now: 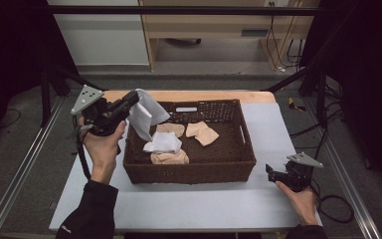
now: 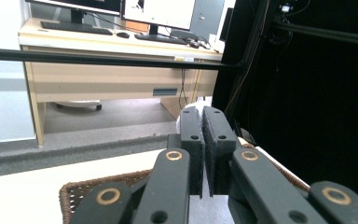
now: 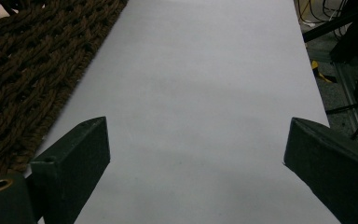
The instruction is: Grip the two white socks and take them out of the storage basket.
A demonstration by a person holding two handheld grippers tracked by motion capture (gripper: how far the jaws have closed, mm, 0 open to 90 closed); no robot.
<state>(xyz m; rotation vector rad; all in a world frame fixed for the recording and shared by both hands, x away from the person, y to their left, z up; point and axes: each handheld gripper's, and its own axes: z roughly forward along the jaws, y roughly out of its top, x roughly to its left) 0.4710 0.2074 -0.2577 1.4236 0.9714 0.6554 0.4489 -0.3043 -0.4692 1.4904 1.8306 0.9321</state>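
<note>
Above the basket [image 1: 189, 167], left gripper [image 1: 132, 99] jaws pinch a white cloth [image 1: 146, 114].

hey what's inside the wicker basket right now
The wicker basket holds three beige cloth pieces and a white cloth. One beige piece lies partly under the white cloth. What sits beneath the pieces is covered.

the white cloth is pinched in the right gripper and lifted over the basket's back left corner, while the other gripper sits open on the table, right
Not quite: the left gripper, not the right, pinches the white cloth over the basket, as the high view shows. The open one by the basket is the right gripper.
</note>
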